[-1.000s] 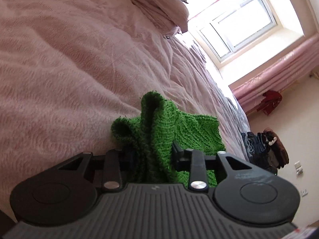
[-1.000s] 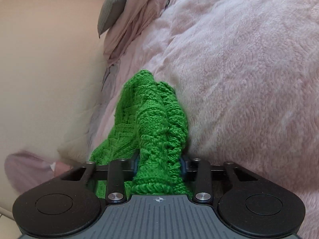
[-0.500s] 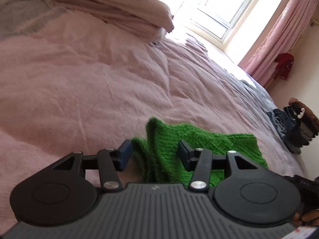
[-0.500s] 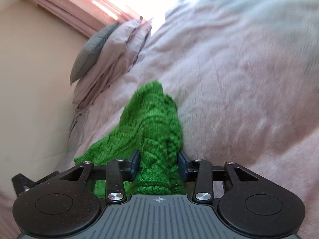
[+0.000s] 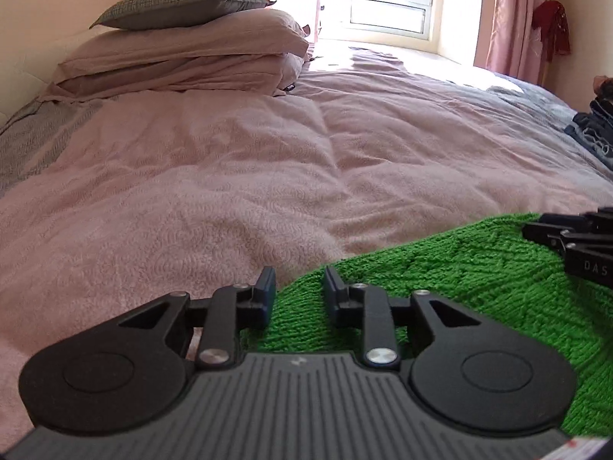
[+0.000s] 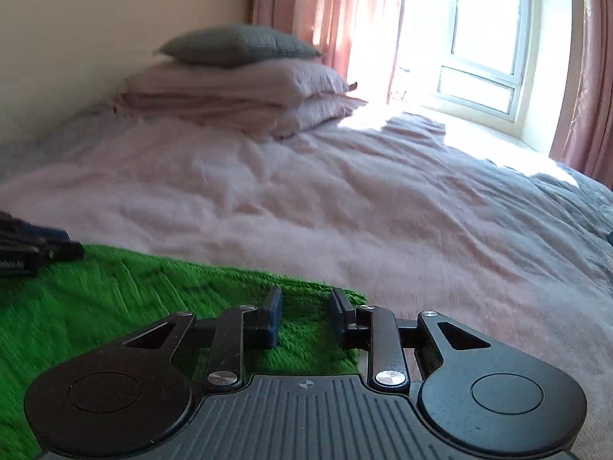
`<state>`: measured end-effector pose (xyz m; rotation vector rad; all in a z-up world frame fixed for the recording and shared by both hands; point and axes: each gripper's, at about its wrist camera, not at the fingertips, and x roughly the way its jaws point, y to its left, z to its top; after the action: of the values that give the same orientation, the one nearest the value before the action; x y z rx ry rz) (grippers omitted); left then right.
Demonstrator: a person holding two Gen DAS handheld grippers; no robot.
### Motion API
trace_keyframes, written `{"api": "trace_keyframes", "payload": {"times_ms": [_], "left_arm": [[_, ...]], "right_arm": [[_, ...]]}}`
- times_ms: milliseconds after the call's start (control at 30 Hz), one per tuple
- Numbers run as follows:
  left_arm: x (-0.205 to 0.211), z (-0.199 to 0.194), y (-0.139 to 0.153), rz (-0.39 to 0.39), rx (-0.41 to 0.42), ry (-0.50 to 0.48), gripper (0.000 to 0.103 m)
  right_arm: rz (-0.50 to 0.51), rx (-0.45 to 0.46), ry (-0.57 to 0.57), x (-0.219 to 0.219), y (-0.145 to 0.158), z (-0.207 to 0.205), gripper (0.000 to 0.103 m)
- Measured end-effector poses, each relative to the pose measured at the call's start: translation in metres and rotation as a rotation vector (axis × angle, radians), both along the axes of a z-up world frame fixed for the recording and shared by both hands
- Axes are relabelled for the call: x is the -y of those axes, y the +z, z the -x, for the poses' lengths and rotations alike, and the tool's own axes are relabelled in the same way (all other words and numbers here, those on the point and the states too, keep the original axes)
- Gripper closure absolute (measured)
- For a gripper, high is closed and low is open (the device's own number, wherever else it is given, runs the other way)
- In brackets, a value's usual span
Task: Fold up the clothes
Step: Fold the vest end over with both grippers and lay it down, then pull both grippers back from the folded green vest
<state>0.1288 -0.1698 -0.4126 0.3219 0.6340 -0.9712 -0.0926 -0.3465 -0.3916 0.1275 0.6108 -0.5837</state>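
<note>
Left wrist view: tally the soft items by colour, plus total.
Green: 1, knit garment
Grey: 1, cushion
Pink: 3, two pillows and duvet
Red: 1, hanging cloth
Dark blue: 1, clothes pile
Total: 7

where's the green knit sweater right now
The green knit sweater lies flat on the pink duvet at the bed's near edge, under both open grippers, the left gripper and right gripper.

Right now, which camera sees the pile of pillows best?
The left wrist view: the pillows are sharp, with the grey cushion on top clearly separate. The right wrist view shows the same stack, but blurred and smaller.
</note>
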Motion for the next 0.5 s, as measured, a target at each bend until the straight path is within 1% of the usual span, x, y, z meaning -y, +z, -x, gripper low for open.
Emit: {"api": "trace_keyframes", "payload": {"times_ms": [67, 133, 200, 233, 267, 333, 367, 433, 500], "left_arm": [[-0.004, -0.005, 0.000, 0.017, -0.020, -0.006, 0.076], [-0.012, -0.010, 0.007, 0.031, -0.056, 0.012, 0.072], [-0.026, -0.006, 0.022, 0.056, -0.070, 0.036, 0.072], [-0.035, -0.002, 0.031, 0.068, -0.072, 0.050, 0.076], [-0.046, 0.003, 0.041, 0.081, -0.074, 0.062, 0.077], [-0.069, 0.018, 0.057, 0.112, -0.076, 0.069, 0.077], [-0.079, 0.028, 0.063, 0.125, -0.078, 0.063, 0.077], [-0.099, 0.049, 0.068, 0.142, -0.084, 0.041, 0.077], [-0.110, 0.068, 0.064, 0.127, -0.082, 0.017, 0.076]], "right_arm": [[-0.054, 0.033, -0.024, 0.009, -0.004, 0.010, 0.079], [-0.099, 0.041, -0.072, 0.016, -0.001, 0.019, 0.077], [-0.171, 0.068, -0.122, 0.017, 0.014, 0.039, 0.075], [-0.170, 0.077, -0.147, 0.011, 0.026, 0.051, 0.075], [-0.149, 0.085, -0.153, 0.003, 0.036, 0.059, 0.075], [-0.115, 0.116, -0.140, -0.020, 0.058, 0.078, 0.075], [-0.115, 0.145, -0.125, -0.034, 0.068, 0.087, 0.075], [-0.129, 0.176, -0.092, -0.060, 0.078, 0.101, 0.075], [-0.130, 0.180, -0.056, -0.086, 0.078, 0.112, 0.075]]}}
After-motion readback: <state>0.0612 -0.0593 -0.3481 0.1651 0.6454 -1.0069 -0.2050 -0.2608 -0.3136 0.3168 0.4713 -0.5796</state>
